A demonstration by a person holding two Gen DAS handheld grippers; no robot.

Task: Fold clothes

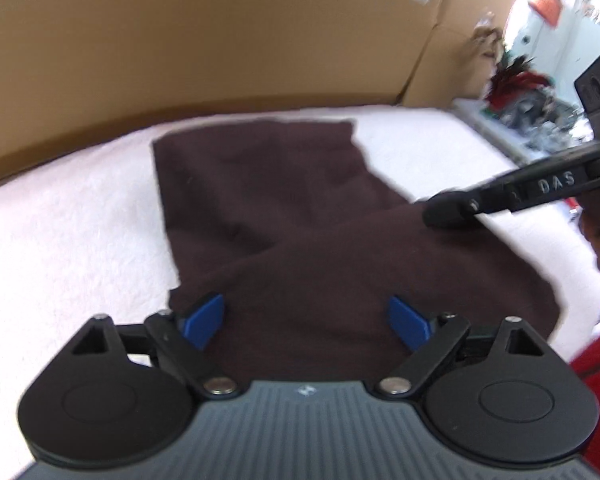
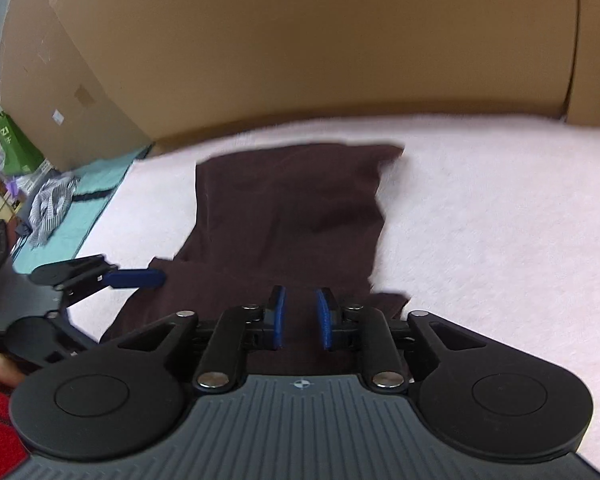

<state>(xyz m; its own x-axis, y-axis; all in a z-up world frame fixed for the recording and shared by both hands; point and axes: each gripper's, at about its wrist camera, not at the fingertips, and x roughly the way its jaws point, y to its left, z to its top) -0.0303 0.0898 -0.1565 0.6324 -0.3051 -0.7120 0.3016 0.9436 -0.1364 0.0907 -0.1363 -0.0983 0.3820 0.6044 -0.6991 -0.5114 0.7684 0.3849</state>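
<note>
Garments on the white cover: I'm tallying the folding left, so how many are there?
1: a dark brown garment lies mid-cover, under both grippers. More striped fabric lies off it, left; possibly clothing.

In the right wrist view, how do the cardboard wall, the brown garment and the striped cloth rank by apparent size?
1. cardboard wall, largest.
2. brown garment.
3. striped cloth, smallest, though it lies farther off at the left edge, so its true size is unsure.

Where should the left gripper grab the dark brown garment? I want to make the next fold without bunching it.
Probably the near left corner of the dark brown garment, approached from the near edge with the left gripper held low. The cloth lies flat on the white cover, and that corner shows a free edge to pinch.
</note>
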